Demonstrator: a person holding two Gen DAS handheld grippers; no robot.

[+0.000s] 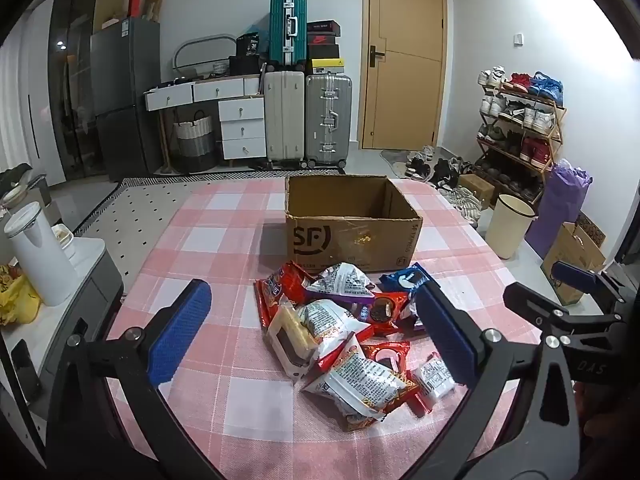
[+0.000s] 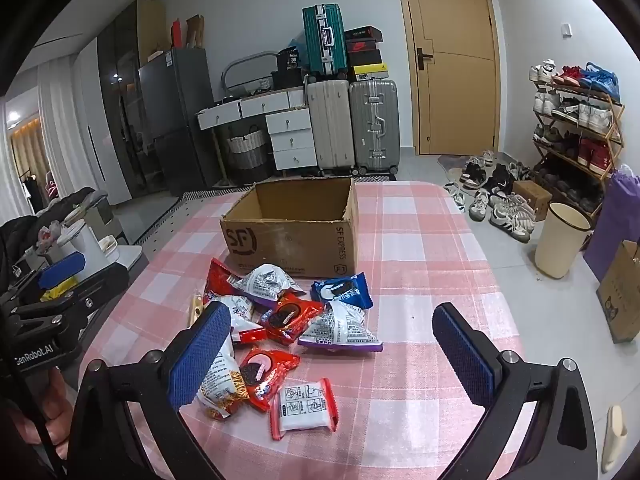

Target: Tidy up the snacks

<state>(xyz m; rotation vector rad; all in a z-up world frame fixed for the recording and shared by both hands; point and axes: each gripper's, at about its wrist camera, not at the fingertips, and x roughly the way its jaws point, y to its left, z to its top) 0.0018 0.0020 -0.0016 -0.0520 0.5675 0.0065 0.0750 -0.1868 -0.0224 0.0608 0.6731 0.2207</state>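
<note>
A pile of several snack packets (image 1: 344, 332) lies on the pink checked tablecloth (image 1: 208, 248), in front of an open, empty cardboard box (image 1: 348, 236). The pile holds red, white and blue wrappers, among them a blue cookie pack (image 2: 342, 290) and a small white and red packet (image 2: 304, 408). The box also shows in the right wrist view (image 2: 296, 240). My left gripper (image 1: 312, 336) is open above the near side of the pile and holds nothing. My right gripper (image 2: 332, 350) is open over the pile's right side and holds nothing.
A cream bin (image 2: 560, 240), paper bags and a shoe rack (image 2: 576, 128) stand on the floor to the right. Suitcases (image 1: 308, 120) and white drawers stand at the far wall. A side cabinet with a white canister (image 1: 36, 256) is at the left.
</note>
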